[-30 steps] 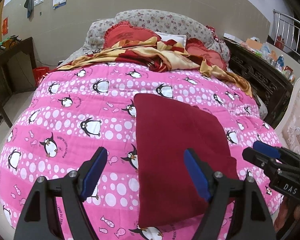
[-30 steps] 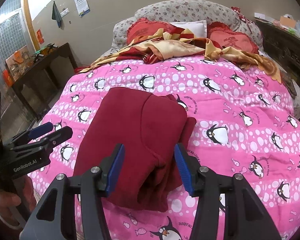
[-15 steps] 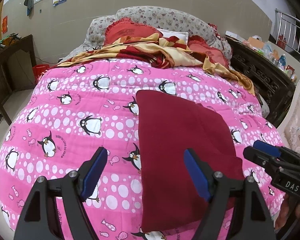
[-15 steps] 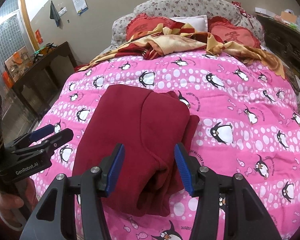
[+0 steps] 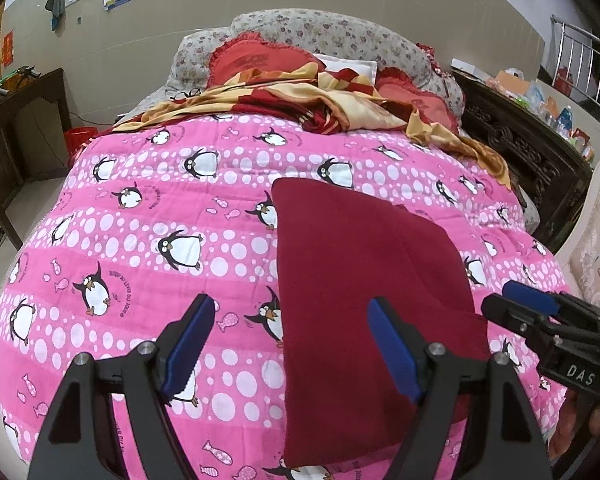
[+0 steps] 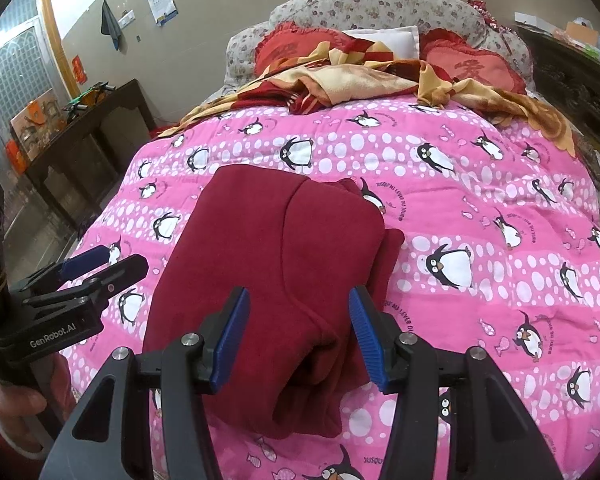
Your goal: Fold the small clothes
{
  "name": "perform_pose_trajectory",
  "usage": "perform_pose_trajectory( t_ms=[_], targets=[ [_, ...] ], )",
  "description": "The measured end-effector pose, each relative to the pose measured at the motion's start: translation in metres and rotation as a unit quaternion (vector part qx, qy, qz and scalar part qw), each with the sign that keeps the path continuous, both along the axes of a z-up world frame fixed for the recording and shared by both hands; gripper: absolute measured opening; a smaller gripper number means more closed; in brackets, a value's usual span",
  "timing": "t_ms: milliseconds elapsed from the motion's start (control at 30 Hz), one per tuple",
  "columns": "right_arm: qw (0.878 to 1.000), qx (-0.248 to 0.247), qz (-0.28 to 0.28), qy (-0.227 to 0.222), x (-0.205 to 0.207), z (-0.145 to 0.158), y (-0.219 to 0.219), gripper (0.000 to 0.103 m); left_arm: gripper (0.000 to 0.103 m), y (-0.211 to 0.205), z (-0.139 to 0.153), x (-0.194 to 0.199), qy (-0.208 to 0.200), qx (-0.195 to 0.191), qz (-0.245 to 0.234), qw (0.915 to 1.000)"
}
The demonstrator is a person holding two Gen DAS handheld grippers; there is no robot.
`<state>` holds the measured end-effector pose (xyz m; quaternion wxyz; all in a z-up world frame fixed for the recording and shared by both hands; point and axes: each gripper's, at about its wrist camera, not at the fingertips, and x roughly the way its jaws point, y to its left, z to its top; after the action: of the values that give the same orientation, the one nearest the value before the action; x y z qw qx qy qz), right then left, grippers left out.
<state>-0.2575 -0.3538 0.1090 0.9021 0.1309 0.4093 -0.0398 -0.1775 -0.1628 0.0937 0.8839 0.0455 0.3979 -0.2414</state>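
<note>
Pink penguin-print quilt (image 5: 148,240) covers a bed and fills both views. Nearest, the left gripper (image 5: 288,344) hovers with jaws wide, empty, over the left edge of a folded dark red garment (image 5: 360,280). The right gripper (image 6: 298,332) hovers over the garment's near right end (image 6: 284,272), jaws moderately apart, gripping nothing. The garment lies flat on the quilt near the foot of the bed, layered folds bulging on its right side. Beyond it, a red and yellow blanket (image 5: 320,100) is crumpled before red cushions (image 6: 472,68) and a floral headboard (image 6: 372,4). A dark wooden table (image 6: 88,120) stands left. Compared with a second ago, both grippers have drawn back slightly; the garment is unchanged.
</note>
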Motion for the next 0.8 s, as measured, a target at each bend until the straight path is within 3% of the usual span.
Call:
perform_pose_trajectory(
  t_ms=[800],
  targets=[
    [1.0, 0.012, 0.0, 0.015, 0.009, -0.011, -0.003, 0.08, 0.082, 0.003, -0.011, 0.012, 0.013, 0.004, 0.0, 0.9999]
  ],
)
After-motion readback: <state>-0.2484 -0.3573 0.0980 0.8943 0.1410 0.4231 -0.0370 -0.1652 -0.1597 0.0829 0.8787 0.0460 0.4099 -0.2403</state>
